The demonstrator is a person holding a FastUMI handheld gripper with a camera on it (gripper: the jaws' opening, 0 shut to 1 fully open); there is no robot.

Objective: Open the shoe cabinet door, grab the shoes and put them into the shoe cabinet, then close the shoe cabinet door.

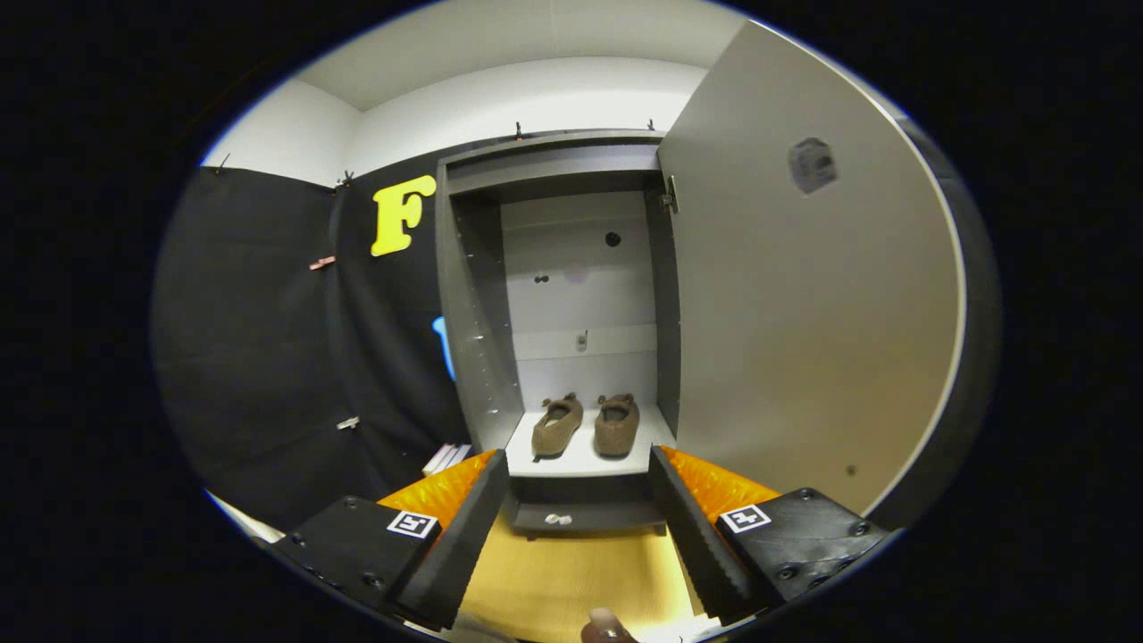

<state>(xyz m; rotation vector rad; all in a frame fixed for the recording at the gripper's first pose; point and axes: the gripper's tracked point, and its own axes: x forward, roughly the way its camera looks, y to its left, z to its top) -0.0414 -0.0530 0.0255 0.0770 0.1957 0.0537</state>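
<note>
The grey shoe cabinet point(473, 295) stands straight ahead with its door point(804, 313) swung wide open to the right. Two brown slipper-like shoes sit side by side on the cabinet's white bottom shelf point(580, 460): the left shoe point(557, 425) and the right shoe point(616, 424). My gripper point(579, 464) is open, its fingers spread wide with nothing between them. The fingertips frame the front edge of the shelf, and the shoes lie just beyond them.
A yellow mat point(571, 572) covers the floor below the fingers. A dark base panel point(580, 513) runs under the shelf. Black cloth wall point(268, 339) stands left of the cabinet. Some white flat items point(446, 458) lie at the cabinet's lower left. A fingertip point(607, 625) shows at the bottom.
</note>
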